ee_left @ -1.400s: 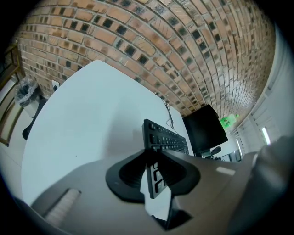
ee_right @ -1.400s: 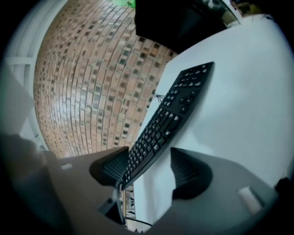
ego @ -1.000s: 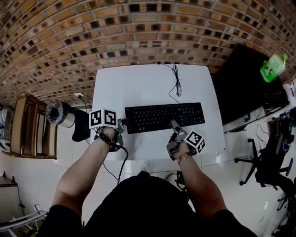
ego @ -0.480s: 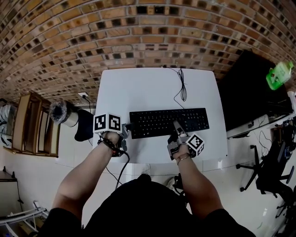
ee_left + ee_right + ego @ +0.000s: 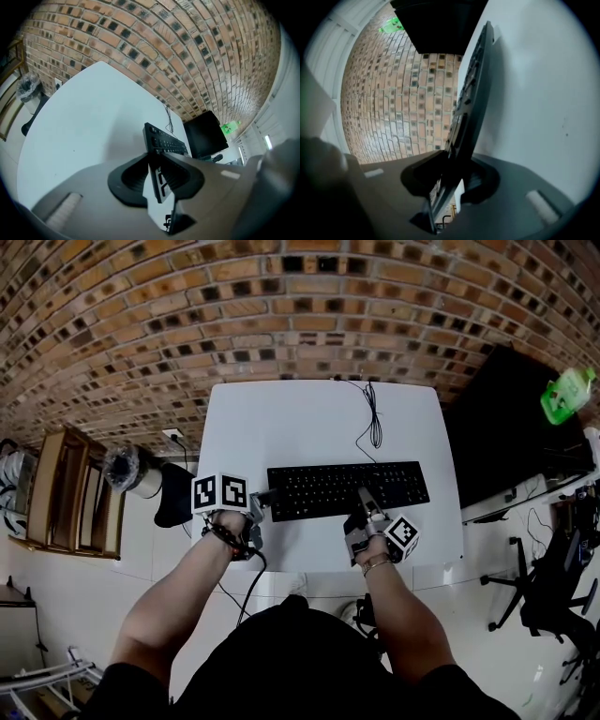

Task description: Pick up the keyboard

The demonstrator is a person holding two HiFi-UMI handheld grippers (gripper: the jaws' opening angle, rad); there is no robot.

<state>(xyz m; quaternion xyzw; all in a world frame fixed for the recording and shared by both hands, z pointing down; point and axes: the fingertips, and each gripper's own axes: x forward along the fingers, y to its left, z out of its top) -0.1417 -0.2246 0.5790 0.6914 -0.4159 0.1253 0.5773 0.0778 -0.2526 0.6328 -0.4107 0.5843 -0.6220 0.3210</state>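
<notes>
The black keyboard [image 5: 347, 488] lies on the white surface [image 5: 309, 418], toward its 6 o'clock edge; your left tool [image 5: 264, 497] pinches its 9 o'clock end, unchanged from a second ago; your right tool [image 5: 362, 495], jaws wide then, has just been closing and now pinches the near edge.

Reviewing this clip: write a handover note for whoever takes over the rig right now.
Left claw: shut on the left end of the keyboard.
Right claw: jaws have just been closing on the keyboard's near edge, which sits between them and looks pinched.
Keyboard: lies on the white table, with its cable running to the far edge.
Done: both grips placed.
Left: lift with both claws together, probably keeping it level and watching the cable.
</notes>
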